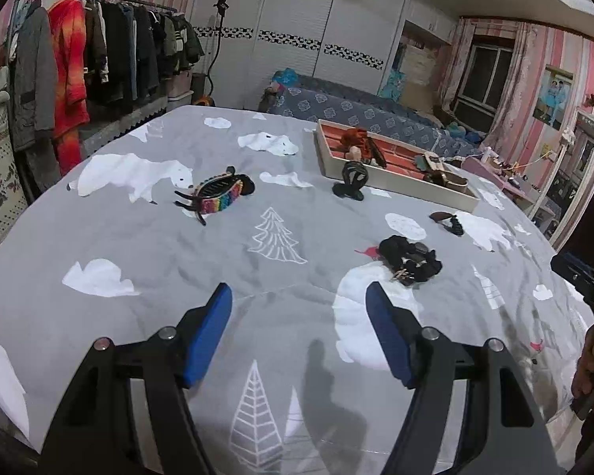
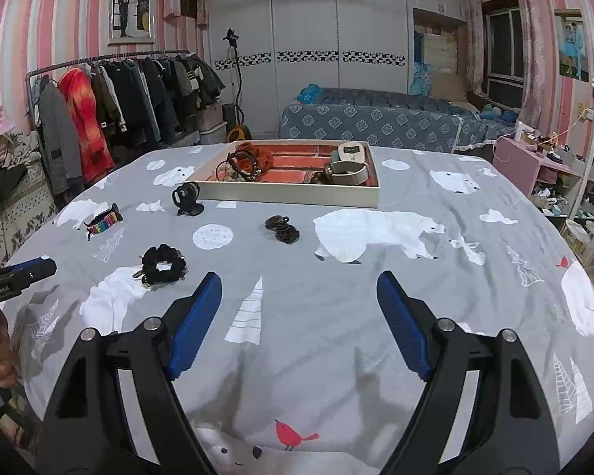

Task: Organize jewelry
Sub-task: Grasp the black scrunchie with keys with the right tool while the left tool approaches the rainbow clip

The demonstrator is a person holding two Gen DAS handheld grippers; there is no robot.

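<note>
A cream tray with an orange lining [image 1: 400, 188] [image 2: 289, 197] lies on the bed and holds several hair pieces and a watch-like band. On the bedspread lie a rainbow hair claw [image 1: 217, 196] [image 2: 103, 221], a black claw clip [image 1: 352, 180] [image 2: 187, 198], a black scrunchie [image 1: 410, 263] [image 2: 163, 264] and a small brown clip [image 1: 449, 221] [image 2: 282, 228]. My left gripper [image 1: 299, 297] is open and empty, just short of the scrunchie. My right gripper [image 2: 299, 287] is open and empty above bare bedspread.
The grey bedspread with polar bears [image 2: 376, 233] covers the whole bed. A clothes rack [image 1: 99, 51] stands at the left. A blue-covered sofa [image 2: 376, 122] and a white wardrobe stand behind. A pink side table [image 2: 534, 158] is at the right.
</note>
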